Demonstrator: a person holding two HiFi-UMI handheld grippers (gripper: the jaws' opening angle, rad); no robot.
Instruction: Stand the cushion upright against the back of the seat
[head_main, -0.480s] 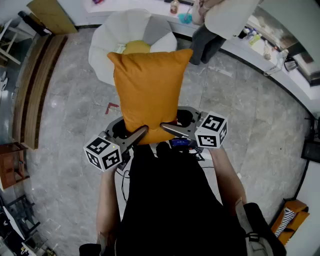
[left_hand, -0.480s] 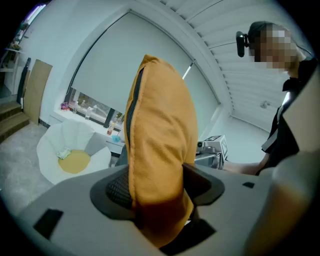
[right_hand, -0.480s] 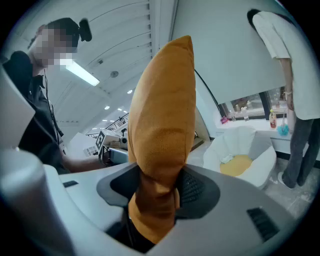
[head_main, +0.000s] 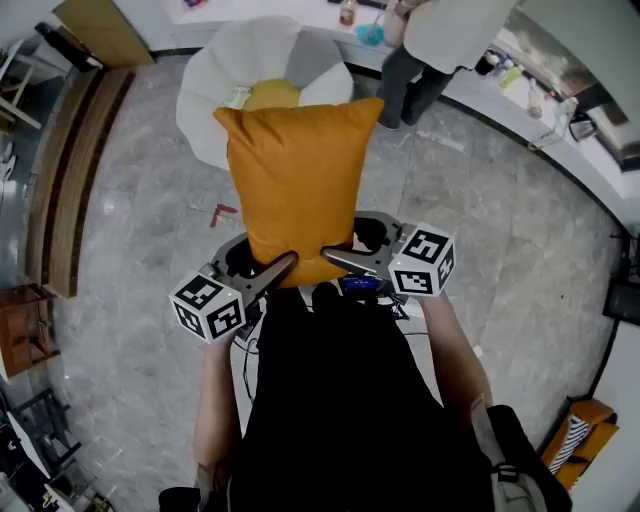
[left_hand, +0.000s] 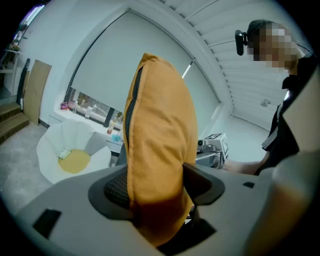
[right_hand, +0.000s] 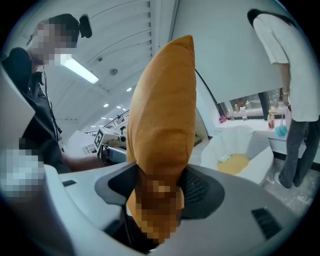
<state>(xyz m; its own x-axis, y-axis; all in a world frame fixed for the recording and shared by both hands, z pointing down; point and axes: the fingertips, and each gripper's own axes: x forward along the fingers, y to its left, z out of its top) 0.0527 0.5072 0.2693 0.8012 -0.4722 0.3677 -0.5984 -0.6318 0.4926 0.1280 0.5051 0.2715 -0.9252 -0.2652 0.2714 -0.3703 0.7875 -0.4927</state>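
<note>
Plainly, in the head view, the left gripper (head_main: 280, 268) and right gripper (head_main: 335, 256) are holding the cushion (head_main: 297, 180) upright over the floor (head_main: 150, 200), short of the seat (head_main: 262, 55). In the left gripper view, fingers (left_hand: 116, 189) are clamping its lower edge. In the right gripper view, they are clamping likewise. Being soft and light, it is probably needing both bottom corners pinched.

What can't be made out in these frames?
- Head view: the cushion covers the near part of the white chair.
- Right gripper view: a mosaic patch covers the cushion's lower end at the right tool.
- Head view: the top edge cuts off the bystander.
- Items on the counter: too small to name.
</note>
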